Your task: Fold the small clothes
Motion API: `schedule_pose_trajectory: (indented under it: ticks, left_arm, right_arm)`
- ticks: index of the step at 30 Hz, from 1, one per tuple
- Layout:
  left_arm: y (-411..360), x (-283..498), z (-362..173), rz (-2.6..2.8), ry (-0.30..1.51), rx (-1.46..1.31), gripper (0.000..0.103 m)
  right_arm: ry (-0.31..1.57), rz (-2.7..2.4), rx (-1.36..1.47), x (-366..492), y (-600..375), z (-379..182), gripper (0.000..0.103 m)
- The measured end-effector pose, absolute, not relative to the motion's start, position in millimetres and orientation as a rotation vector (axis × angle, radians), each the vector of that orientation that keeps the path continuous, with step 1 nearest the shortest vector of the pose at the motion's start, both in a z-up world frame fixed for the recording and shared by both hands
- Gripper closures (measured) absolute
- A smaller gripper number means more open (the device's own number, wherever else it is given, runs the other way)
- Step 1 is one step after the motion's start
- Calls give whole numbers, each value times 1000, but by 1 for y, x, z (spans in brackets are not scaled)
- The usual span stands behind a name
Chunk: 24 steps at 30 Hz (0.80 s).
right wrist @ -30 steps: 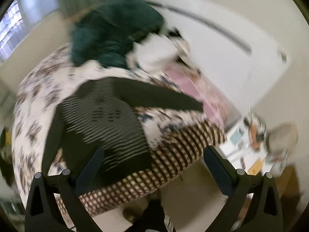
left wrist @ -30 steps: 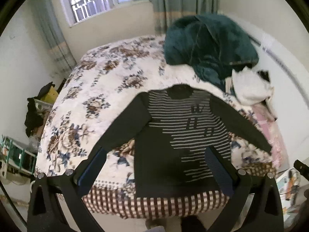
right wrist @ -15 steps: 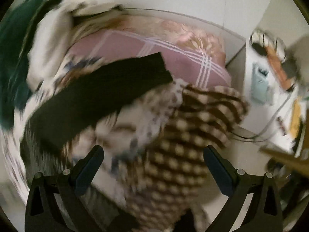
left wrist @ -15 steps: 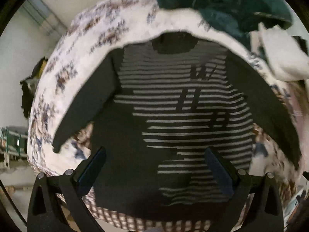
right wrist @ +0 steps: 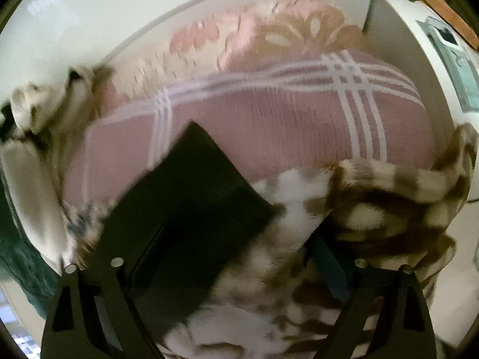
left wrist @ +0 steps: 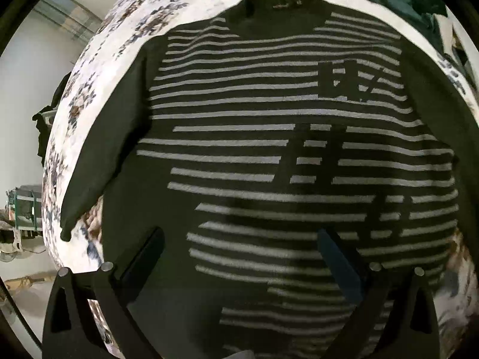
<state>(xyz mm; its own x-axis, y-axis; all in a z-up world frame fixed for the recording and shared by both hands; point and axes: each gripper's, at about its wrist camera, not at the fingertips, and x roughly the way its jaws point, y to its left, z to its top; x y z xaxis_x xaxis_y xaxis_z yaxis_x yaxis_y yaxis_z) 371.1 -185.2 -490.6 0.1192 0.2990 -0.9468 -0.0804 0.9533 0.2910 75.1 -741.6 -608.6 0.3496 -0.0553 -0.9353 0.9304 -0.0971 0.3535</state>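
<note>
Bed (left wrist: 89, 68) with floral cover filled the left wrist view, and the sweater (left wrist: 269, 149) lay flat on it, front up, collar at the far end, sleeves angled out to the sides. That spread layout read as prep for folding: nothing doubled over yet. Left gripper (left wrist: 239, 257) hovered over the lower body panel, jaws wide apart, gripping nothing; the hem sat between and below the fingers. Left sleeve (left wrist: 98, 155) ran off toward the bed edge, well clear of the jaws.

Right wrist view was blurred. Right gripper (right wrist: 236, 257) was also spread wide with nothing held. Right sleeve (right wrist: 191, 203) ran diagonally, cuff end pointing up over a pink pillow (right wrist: 269, 113); the sleeve passed between the fingers nearer the left one, probably not touching, hard to confirm through the blur. Checked blanket (right wrist: 404, 197) bunched just right of it. Likely next step: pinch that sleeve and fold it inward across the body.
</note>
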Motion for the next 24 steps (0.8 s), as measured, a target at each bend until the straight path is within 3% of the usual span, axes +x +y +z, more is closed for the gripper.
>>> schedule_pose_trajectory:
  ticks: [4,12,19,24]
  left_arm:
    - [-194,378,-506,264,1450,203,0]
    - [-209,386,-514,232,1463,219,0]
    - [-216,392,-524,227,1469,249,0]
    - [-219,393,-526,220,1457,267,0]
  right_arm:
    - [820,-1050,1379,73,-734,-599,37]
    - [851,-858,1419,90,-698,-601,37]
    - [652,-917,1579,79,-713,-620,37]
    - [636,-986,1500,91,-714,-613,47]
